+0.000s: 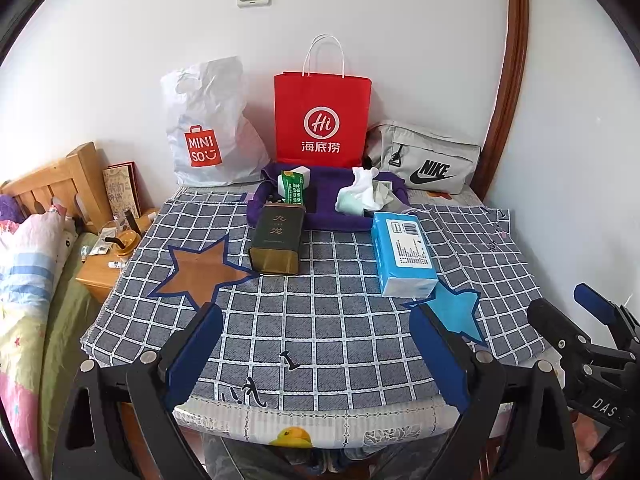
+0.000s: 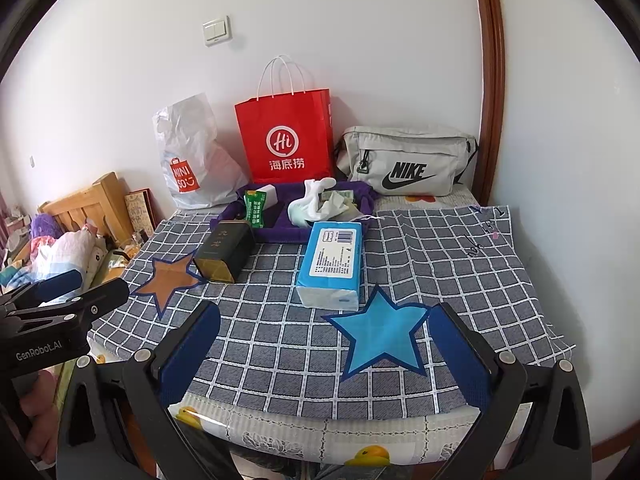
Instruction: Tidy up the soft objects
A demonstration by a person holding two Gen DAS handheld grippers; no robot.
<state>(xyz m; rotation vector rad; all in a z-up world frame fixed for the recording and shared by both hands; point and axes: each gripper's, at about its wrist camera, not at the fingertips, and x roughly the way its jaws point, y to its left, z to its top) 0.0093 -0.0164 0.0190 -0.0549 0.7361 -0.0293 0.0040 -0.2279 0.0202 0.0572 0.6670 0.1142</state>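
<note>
- Tissue pack (image 1: 402, 254), one, blue and white, lies flat on the checked cloth (image 1: 312, 320) covering the counter, right of centre, its near end just touching the tip of the blue star patch (image 2: 380, 336).
- One crumpled white cloth (image 2: 316, 202) sits in the purple tray (image 1: 320, 208) at the far side of the counter, beside one green packet (image 1: 292, 188) leaning at the tray's left.
- One dark tin (image 1: 278, 240) lies on its side just in front of the tray, near the brown star patch (image 1: 200, 272). Two star patches in all.
- Three bags stand along the wall behind the tray: one white plastic bag (image 1: 208, 128), one red paper bag (image 1: 322, 120), one grey waist bag (image 2: 408, 164).
- Open room: the near half of the cloth, between the stars and the counter's front edge, is bare. The right strip of cloth by the wall is also bare.
- A bed (image 1: 28, 260) lies past the counter's left edge; a wooden door frame (image 1: 508, 80) rises at the far right corner.
- Left hand-held gripper (image 1: 316, 356) hovers over the near edge, fingers spread wide, holding nothing.
- Right hand-held gripper (image 2: 324, 356) hovers likewise, fingers spread wide and empty, the blue star between them.
</note>
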